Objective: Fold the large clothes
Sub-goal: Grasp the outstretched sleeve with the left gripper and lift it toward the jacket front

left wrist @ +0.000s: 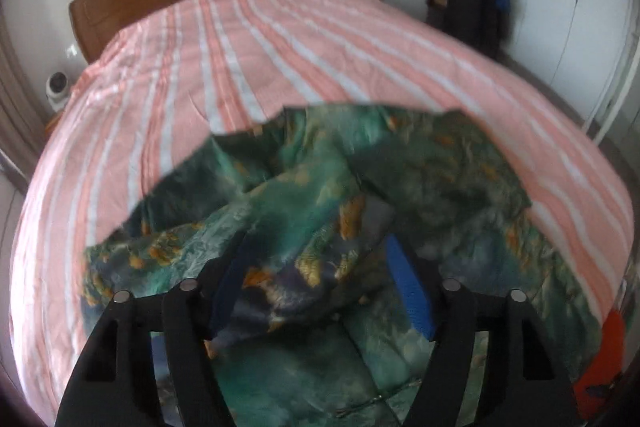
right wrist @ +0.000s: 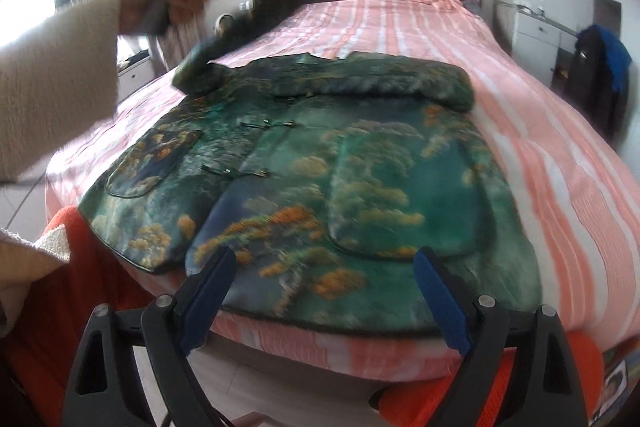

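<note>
Green printed jacket (right wrist: 320, 187) lies front-up on the striped bed (right wrist: 540, 131), hem at the near edge. It looks padded, floppy and a bit slick, so grab hem corners. Right gripper (right wrist: 320, 291) is wide and empty; left gripper (left wrist: 316, 287) has sleeve fabric draped between parted jaws.

No text, label, brand, number or sign can be read in either view. The jacket (right wrist: 340, 179) bears only a printed landscape pattern, and the bedspread (left wrist: 280, 59) only plain stripes.
</note>
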The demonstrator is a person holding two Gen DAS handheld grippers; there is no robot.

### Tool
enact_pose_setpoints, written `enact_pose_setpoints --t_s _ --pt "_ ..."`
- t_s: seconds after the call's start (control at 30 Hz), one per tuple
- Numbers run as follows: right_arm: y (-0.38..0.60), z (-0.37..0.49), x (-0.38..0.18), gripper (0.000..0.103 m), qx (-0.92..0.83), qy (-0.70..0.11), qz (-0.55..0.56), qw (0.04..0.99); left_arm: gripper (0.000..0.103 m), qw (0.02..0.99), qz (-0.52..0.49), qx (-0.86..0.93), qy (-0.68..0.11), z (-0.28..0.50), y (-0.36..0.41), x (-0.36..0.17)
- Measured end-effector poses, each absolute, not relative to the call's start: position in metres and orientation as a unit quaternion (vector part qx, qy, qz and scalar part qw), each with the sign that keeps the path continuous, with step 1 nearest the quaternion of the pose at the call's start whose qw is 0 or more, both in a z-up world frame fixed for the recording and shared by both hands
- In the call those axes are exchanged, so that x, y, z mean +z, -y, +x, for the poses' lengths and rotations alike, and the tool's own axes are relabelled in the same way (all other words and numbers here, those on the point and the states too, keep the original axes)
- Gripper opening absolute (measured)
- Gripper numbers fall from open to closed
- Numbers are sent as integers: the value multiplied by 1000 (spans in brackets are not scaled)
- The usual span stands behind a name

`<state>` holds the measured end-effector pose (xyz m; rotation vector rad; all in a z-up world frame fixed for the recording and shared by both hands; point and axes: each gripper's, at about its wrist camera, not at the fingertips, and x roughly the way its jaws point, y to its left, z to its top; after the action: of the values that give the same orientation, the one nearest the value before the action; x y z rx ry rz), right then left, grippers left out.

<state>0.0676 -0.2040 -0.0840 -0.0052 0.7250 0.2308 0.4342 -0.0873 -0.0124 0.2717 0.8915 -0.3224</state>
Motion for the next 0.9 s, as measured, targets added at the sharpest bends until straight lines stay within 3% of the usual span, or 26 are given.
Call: enact_pose_setpoints --t_s 0.17,0.33,0.47,0.7,0.9 --pt "229 56 -84 90 85 -348 15 933 74 856 122 -172 -473 413 71 -50" --pt "244 61 -87 90 78 -345 41 935 91 880 94 -104 -453 422 21 -31" --pt "240 70 -87 90 86 -343 42 934 92 891 41 -47 -450 445 -16 -43" --pt "237 65 -92 90 89 -346 40 933 93 861 64 12 -504 471 -13 -114" --pt "248 64 -93 90 82 -341 64 934 93 890 43 -13 -453 452 9 -72"
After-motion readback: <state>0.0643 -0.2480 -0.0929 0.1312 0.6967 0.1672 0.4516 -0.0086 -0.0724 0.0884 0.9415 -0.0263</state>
